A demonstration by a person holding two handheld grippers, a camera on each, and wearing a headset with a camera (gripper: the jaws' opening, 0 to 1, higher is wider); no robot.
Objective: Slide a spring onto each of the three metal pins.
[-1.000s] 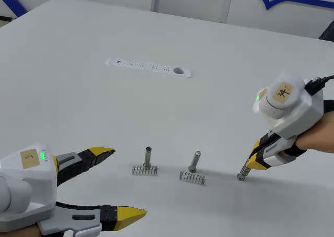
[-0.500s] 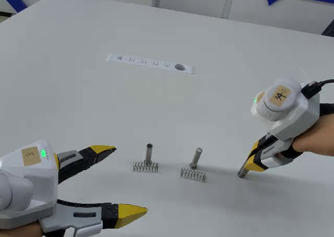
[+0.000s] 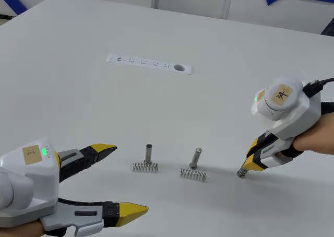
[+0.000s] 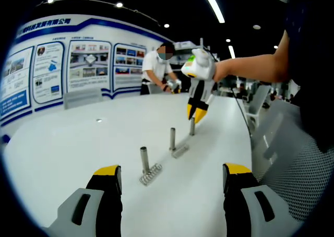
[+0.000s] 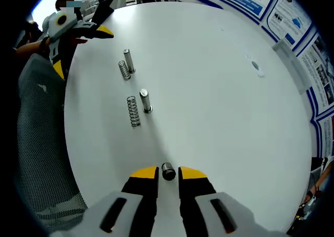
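Three short metal pins stand in a row on the white table. The left pin (image 3: 148, 153) and the middle pin (image 3: 195, 157) are bare. One spring (image 3: 145, 167) lies flat in front of the left pin and another spring (image 3: 193, 175) lies in front of the middle pin. A third spring (image 3: 242, 170) sits over the right pin (image 5: 168, 171), and my right gripper (image 3: 249, 166) is shut on it from above. My left gripper (image 3: 122, 179) hovers open at the near left, pointing along the pin row (image 4: 144, 160), with nothing between its fingers.
A white power strip (image 3: 150, 63) lies flat farther back on the table. A mesh chair (image 5: 36, 143) stands by the table's near edge. A person (image 4: 159, 70) stands far behind the table.
The head camera shifted slightly. Both grippers, the pins and the loose springs keep their places.
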